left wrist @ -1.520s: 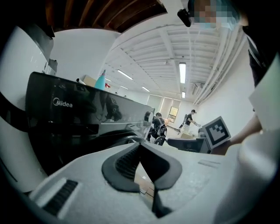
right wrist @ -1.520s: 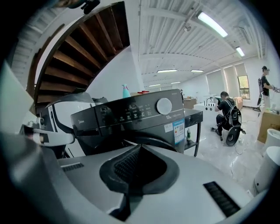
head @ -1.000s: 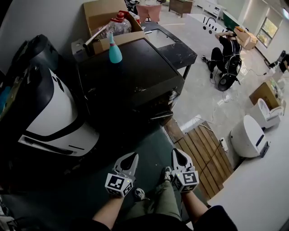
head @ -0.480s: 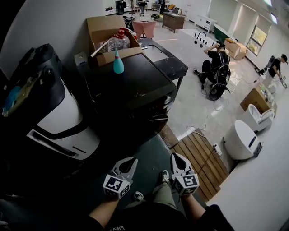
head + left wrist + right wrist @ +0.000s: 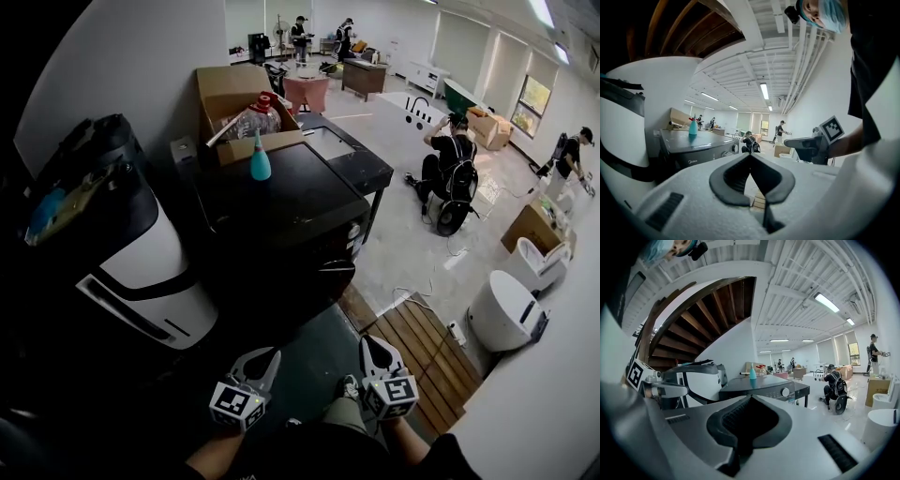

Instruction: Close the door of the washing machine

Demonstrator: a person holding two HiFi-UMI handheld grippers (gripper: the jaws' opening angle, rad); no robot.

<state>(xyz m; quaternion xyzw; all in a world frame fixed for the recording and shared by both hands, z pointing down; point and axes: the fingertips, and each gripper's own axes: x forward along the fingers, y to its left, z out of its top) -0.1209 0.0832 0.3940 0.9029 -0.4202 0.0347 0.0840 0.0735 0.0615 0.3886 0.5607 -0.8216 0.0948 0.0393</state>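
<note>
Standing off from the washing machine (image 5: 281, 202), the person holds both grippers side by side, well short of its front. The left gripper (image 5: 267, 356) has its jaws pressed together with nothing between them, and the right gripper (image 5: 368, 342) is the same: tips meeting, nothing held. Both point roughly level toward the machine.

The machine is a dark box with a teal spray bottle (image 5: 260, 157) standing on its lid and a cardboard box (image 5: 234, 94) just behind it. A white-and-black appliance (image 5: 141, 272) stands to its left and a wooden pallet (image 5: 422, 337) lies on the floor off its front right corner. The control knob (image 5: 786, 392) shows on its upper front panel in the right gripper view.

The door is the trouble. From the head view the front is steeply foreshortened and dark, and in both gripper views the gripper bodies cover the lower front. I cannot tell whether the door stands ajar or sits flush.

By my judgement the scene fits two stages equally: a door hanging out with the grippers not yet at it, or a door already pushed home with the grippers drawn clear. Any further move depends on reading that front face from closer or lower, since closed jaws would suit a plain push but nothing here shows one is needed
</note>
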